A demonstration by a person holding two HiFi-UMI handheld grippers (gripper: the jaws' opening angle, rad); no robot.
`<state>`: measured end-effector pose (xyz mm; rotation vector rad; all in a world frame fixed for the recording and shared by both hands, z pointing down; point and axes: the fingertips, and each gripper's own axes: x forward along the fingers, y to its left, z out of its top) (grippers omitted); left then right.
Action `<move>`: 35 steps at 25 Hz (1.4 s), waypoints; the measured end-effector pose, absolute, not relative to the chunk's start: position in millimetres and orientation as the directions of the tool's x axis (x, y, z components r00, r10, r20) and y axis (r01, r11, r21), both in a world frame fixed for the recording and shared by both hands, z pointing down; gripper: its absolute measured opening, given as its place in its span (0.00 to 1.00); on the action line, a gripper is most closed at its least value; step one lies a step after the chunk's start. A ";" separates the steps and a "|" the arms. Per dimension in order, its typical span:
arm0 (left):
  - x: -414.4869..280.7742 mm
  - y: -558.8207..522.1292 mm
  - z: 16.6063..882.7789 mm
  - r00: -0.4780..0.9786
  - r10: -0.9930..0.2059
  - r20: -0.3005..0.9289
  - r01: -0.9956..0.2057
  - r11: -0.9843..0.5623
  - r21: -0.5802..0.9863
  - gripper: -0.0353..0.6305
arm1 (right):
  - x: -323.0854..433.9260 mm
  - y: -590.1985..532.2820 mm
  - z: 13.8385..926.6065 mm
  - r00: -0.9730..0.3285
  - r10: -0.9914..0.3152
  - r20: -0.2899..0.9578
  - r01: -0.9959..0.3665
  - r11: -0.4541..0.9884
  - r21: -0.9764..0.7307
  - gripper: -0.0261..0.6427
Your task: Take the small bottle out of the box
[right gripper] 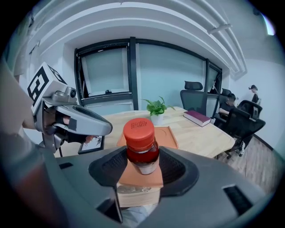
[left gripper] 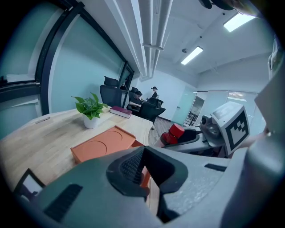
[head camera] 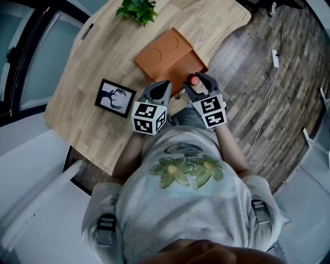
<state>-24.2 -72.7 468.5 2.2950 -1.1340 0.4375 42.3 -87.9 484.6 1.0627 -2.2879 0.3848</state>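
One small bottle (right gripper: 141, 144), red-capped, stands upright between the jaws of the right gripper (right gripper: 142, 168), which are closed partway onto its sides, pads touching it; in the head view it sits at the 5 o'clock corner of the orange box (head camera: 178, 56), near the edge of the table (head camera: 103, 56); the left gripper (left gripper: 143, 168), at 9 o'clock from the bottle, has its jaws brought together with nothing between them; we count two grippers, one bottle, one box, one picture frame (head camera: 115, 98) at 9 o'clock of the left gripper, one potted plant (head camera: 138, 9) at 12 o'clock.
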 end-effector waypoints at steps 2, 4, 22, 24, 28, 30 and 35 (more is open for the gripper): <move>-24.6 -71.1 467.9 0.598 -0.626 0.501 -0.800 -0.505 0.324 0.06 | 41.5 -85.6 480.3 -0.514 -0.605 0.608 -0.769 0.639 -0.014 0.36; -24.3 -69.5 466.6 0.604 -0.624 0.496 -0.796 -0.509 0.328 0.06 | 41.2 -83.0 476.3 -0.514 -0.611 0.602 -0.771 0.637 -0.012 0.36; -17.1 -52.3 458.7 0.645 -0.606 0.464 -0.761 -0.558 0.329 0.06 | 40.2 -58.6 451.9 -0.513 -0.651 0.560 -0.790 0.613 -0.010 0.36; -16.5 -49.2 458.6 0.648 -0.603 0.464 -0.759 -0.564 0.326 0.06 | 39.8 -54.7 450.2 -0.511 -0.655 0.556 -0.793 0.609 -0.011 0.36; -14.9 -44.9 457.4 0.652 -0.600 0.463 -0.755 -0.572 0.321 0.06 | 39.9 -48.0 446.8 -0.510 -0.659 0.553 -0.797 0.604 -0.014 0.36; -14.8 -43.8 456.1 0.654 -0.601 0.460 -0.753 -0.574 0.320 0.06 | 39.7 -45.6 444.4 -0.509 -0.662 0.550 -0.797 0.604 -0.011 0.36; -13.7 -38.0 453.6 0.659 -0.601 0.453 -0.749 -0.582 0.317 0.06 | 40.2 -39.3 439.3 -0.506 -0.671 0.541 -0.800 0.600 -0.005 0.36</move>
